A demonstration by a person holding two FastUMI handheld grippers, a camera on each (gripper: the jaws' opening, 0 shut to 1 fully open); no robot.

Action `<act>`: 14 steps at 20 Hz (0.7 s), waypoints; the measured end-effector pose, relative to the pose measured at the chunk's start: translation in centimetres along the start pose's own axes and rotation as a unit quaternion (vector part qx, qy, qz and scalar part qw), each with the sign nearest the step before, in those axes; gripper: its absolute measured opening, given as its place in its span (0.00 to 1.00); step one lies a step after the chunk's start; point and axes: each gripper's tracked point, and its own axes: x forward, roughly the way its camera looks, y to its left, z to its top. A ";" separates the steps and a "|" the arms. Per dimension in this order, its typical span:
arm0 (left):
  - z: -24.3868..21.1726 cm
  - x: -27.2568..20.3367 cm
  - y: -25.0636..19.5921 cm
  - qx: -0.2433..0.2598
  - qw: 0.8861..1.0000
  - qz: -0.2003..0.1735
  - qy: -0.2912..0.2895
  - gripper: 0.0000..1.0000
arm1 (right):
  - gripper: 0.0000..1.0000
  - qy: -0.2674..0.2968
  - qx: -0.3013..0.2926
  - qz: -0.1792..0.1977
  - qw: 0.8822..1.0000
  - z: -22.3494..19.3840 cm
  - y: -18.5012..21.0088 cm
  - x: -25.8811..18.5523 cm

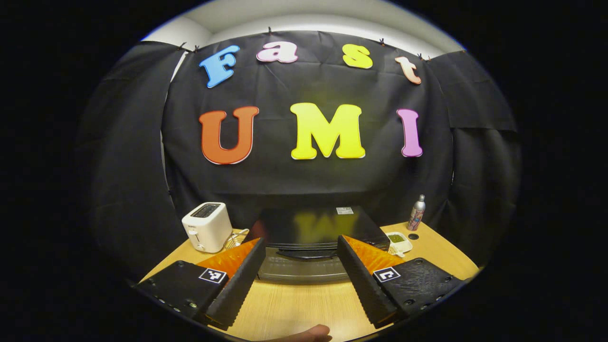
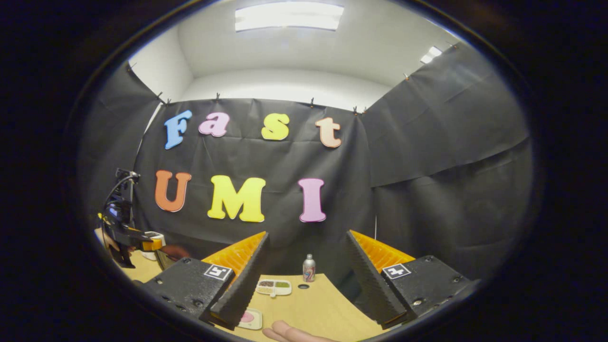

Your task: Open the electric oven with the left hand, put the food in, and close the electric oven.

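The black, glossy-topped electric oven sits mid-desk, door closed, straight ahead of the left tongs, which gape wide and empty. The right tongs are likewise spread, holding nothing. Approaching too high risks missing the door handle and sliding across the top.

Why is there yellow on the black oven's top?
In the left gripper view the electric oven has a glossy top that mirrors the wall behind it; in the right gripper view the ceiling light glares white, and the fisheye bends the edges.
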 end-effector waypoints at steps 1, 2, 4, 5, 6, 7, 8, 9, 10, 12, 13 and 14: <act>-0.5 1.3 -0.5 0.001 1.000 -0.004 0.012 0.96 | 0.96 -0.002 -0.004 -0.001 1.000 -0.1 -0.1 0.2; -0.9 2.6 -0.8 0.001 1.000 -0.005 0.022 0.96 | 0.96 -0.005 -0.007 -0.003 1.000 -0.1 -0.1 0.6; -2.2 4.9 -1.5 0.002 0.999 -0.014 0.050 0.96 | 0.96 -0.009 -0.014 -0.004 1.000 -0.1 -0.2 0.8; -2.9 5.8 -1.8 0.002 0.998 -0.016 0.066 0.96 | 0.96 -0.010 -0.015 -0.003 1.000 -0.2 -0.2 0.9; -3.3 6.6 -1.9 0.005 0.997 -0.016 0.077 0.96 | 0.96 -0.008 -0.017 -0.002 1.000 -0.4 -0.2 1.1; -3.6 7.4 -2.0 0.007 0.996 -0.016 0.084 0.96 | 0.96 -0.006 -0.018 -0.001 1.000 -0.6 -0.3 1.2; -4.0 8.0 -2.0 0.007 0.996 -0.017 0.092 0.96 | 0.96 -0.004 -0.016 0.003 1.000 -0.9 -0.3 1.4; -4.4 8.5 -2.0 0.003 0.995 -0.013 0.099 0.96 | 1.00 0.002 -0.012 0.009 1.000 -1.2 -0.2 1.5; -4.8 9.1 -1.9 -0.003 0.994 -0.008 0.107 0.96 | 0.96 0.007 -0.008 0.012 1.000 -1.6 -0.3 1.6; -5.7 9.9 -1.9 -0.003 0.992 -0.005 0.122 0.96 | 1.00 0.021 -0.001 0.023 1.000 -2.5 -0.1 2.1; -6.1 10.4 -1.6 0.002 0.991 0.000 0.131 0.96 | 1.00 0.027 0.003 0.027 0.999 -2.8 -0.2 2.3; -6.5 10.5 -1.2 0.012 0.990 0.009 0.138 0.96 | 0.96 0.032 0.005 0.030 0.999 -3.1 -0.1 2.4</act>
